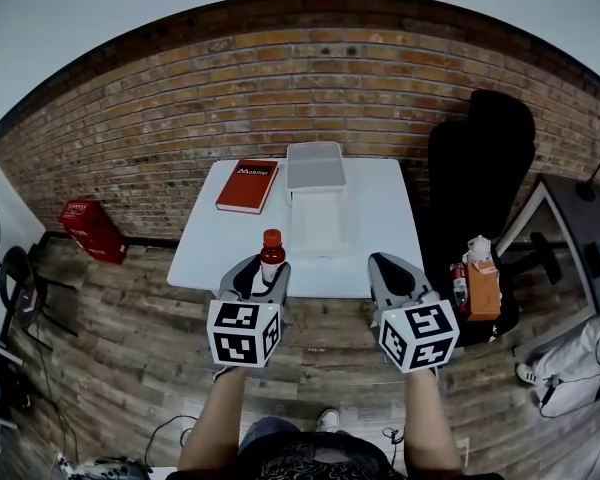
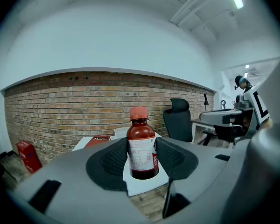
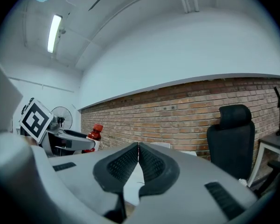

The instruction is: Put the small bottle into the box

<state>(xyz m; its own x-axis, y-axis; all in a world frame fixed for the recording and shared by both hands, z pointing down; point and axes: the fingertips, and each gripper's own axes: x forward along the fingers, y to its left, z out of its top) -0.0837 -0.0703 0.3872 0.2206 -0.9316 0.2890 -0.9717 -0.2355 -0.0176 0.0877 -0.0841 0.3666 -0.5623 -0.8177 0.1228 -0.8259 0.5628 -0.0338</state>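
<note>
A small dark-red bottle point(image 1: 271, 253) with a red cap and white label stands upright between the pads of my left gripper point(image 1: 265, 266), which is shut on it just before the near edge of the white table point(image 1: 380, 198). The left gripper view shows the bottle point(image 2: 142, 146) clamped at its label by the left gripper point(image 2: 141, 153). A clear plastic box point(image 1: 317, 223) lies on the table's middle, its lid point(image 1: 315, 165) beyond it. My right gripper point(image 1: 388, 266) hovers at the table's near right edge. Its jaws point(image 3: 138, 155) are shut on nothing, and its view catches the bottle point(image 3: 94, 134) at left.
A red book point(image 1: 247, 185) lies on the table's far left. A black office chair point(image 1: 480, 178) stands right of the table, with an orange bag point(image 1: 480, 283) beside it and a desk point(image 1: 580, 228) further right. A red container point(image 1: 92, 230) sits on the floor by the brick wall.
</note>
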